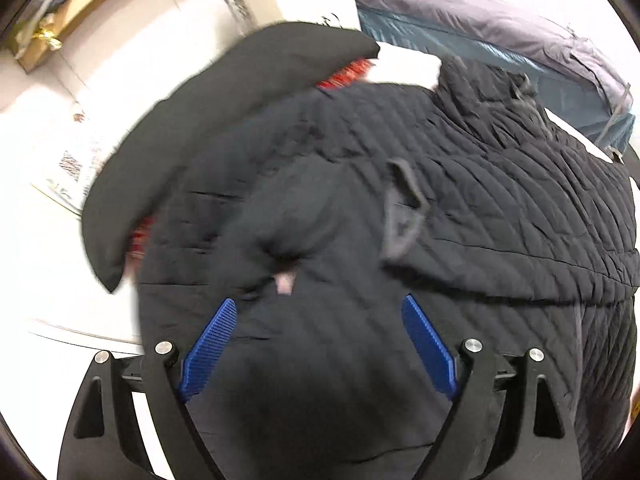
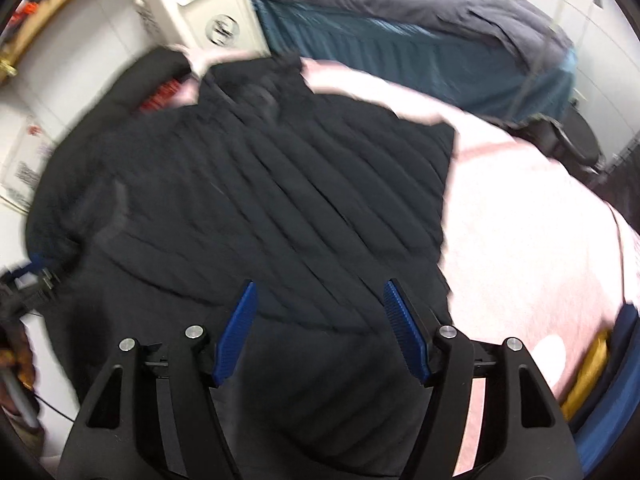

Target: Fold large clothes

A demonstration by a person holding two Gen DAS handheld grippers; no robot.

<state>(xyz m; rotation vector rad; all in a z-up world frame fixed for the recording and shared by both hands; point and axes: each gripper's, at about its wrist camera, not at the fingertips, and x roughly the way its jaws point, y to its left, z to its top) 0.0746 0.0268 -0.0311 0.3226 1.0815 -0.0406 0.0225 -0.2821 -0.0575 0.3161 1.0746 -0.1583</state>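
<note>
Black quilted jacket [image 1: 460, 184] sprawls across the pale worktop [image 2: 540, 240]; left tool [image 1: 318, 320] and right tool [image 2: 320, 300] hover above it, both spread wide, pinching nothing.

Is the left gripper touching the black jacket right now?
Cannot tell. In the left wrist view the left gripper is open with the black jacket filling the space between and beyond its fingers, but blur hides whether the pads press the fabric.
</note>
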